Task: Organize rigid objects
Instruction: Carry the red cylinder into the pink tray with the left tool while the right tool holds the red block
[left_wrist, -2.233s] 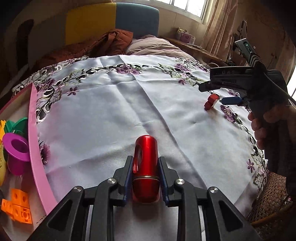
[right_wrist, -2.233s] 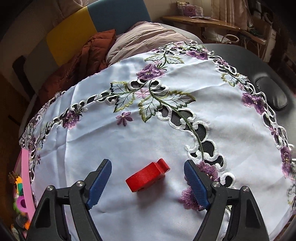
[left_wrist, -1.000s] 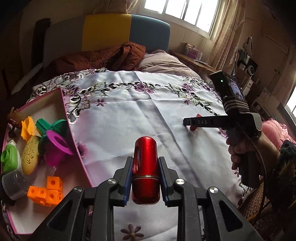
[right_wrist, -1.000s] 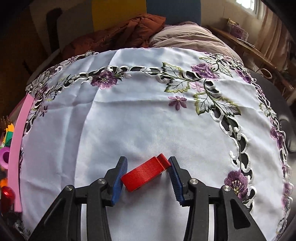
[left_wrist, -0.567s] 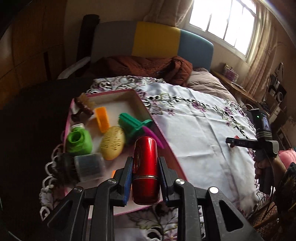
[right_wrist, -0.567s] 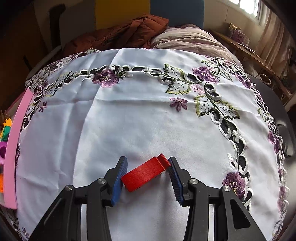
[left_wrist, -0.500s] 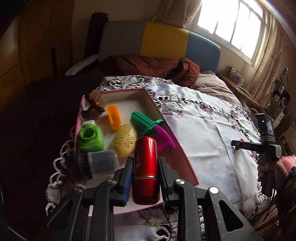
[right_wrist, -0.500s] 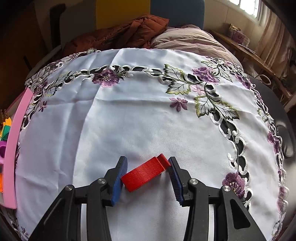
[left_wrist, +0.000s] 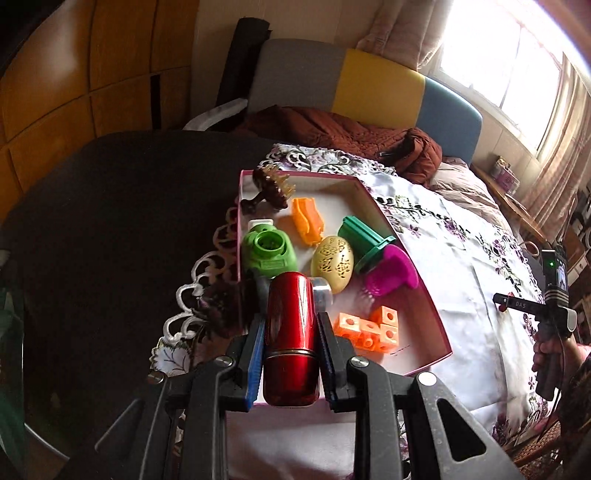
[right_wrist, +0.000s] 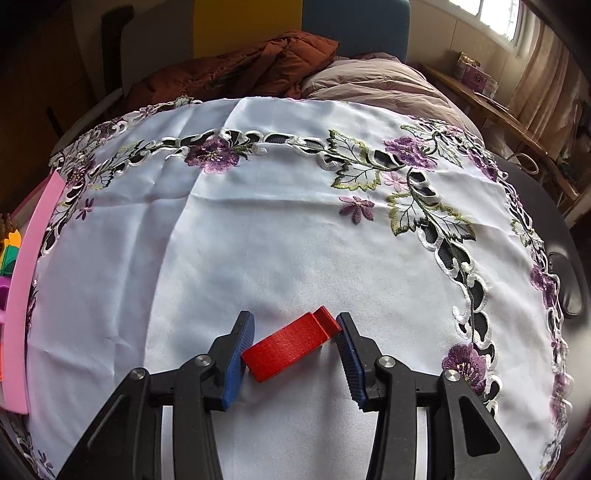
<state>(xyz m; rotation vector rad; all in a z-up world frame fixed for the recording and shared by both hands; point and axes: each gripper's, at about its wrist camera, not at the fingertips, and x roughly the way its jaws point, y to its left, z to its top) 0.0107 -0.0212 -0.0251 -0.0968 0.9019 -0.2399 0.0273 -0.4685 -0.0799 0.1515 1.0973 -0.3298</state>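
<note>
Red metal canister sits clamped between the left tool's blue pads at lower centre of the left view, over the near end of the pink box of toys. At lower centre of the right view, the right tool grips, it seems, a red plastic block on the embroidered tablecloth.
</note>
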